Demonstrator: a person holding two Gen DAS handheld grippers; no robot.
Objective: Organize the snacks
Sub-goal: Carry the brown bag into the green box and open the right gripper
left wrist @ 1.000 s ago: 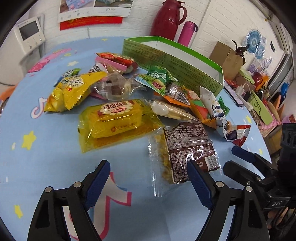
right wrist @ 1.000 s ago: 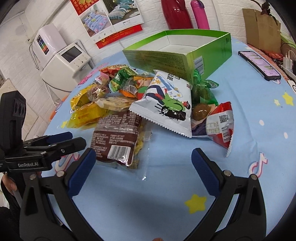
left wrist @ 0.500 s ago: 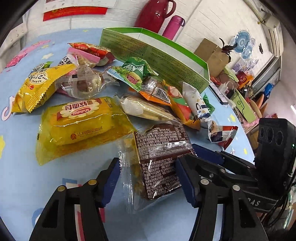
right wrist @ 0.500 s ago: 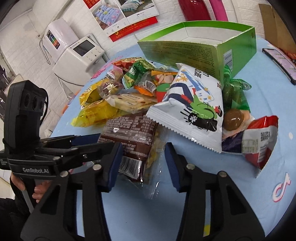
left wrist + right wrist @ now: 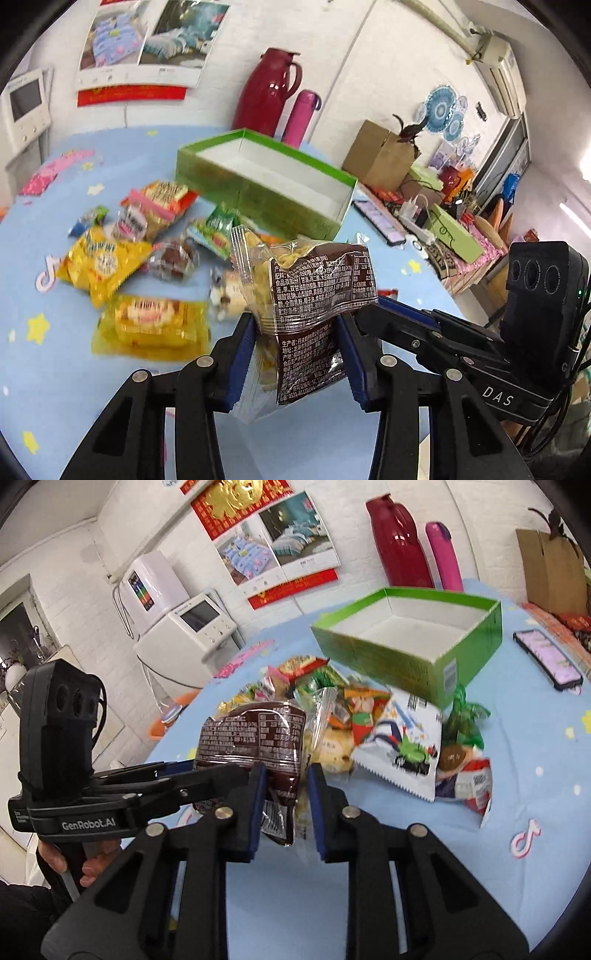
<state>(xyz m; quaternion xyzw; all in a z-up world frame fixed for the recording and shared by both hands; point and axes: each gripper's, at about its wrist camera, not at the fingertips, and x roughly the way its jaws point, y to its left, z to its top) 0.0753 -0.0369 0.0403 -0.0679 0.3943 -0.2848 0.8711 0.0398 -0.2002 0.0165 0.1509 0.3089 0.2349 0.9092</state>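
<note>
A brown and clear snack packet [image 5: 317, 280] hangs above the blue table, pinched from two sides. My left gripper [image 5: 295, 332] is shut on its lower half. My right gripper [image 5: 286, 790] is shut on the same packet [image 5: 251, 734]; its black fingers [image 5: 399, 321] enter the left wrist view from the right. An open green box [image 5: 258, 192] with a white inside stands beyond the snack pile, also seen as the green box [image 5: 388, 661] in the right wrist view. A yellow cake pack [image 5: 151, 325] and a white chip bag [image 5: 402, 742] lie among the loose snacks.
A red thermos [image 5: 271, 92] and a pink bottle [image 5: 303, 114] stand behind the box. A phone [image 5: 546, 657] lies right of the box and a cardboard box [image 5: 380, 158] sits farther back. A white appliance [image 5: 184, 635] stands off the table's left edge.
Both grippers closed from wide open onto the brown packet and lifted it off the table. Both views now look higher, toward the wall and into the green box.
</note>
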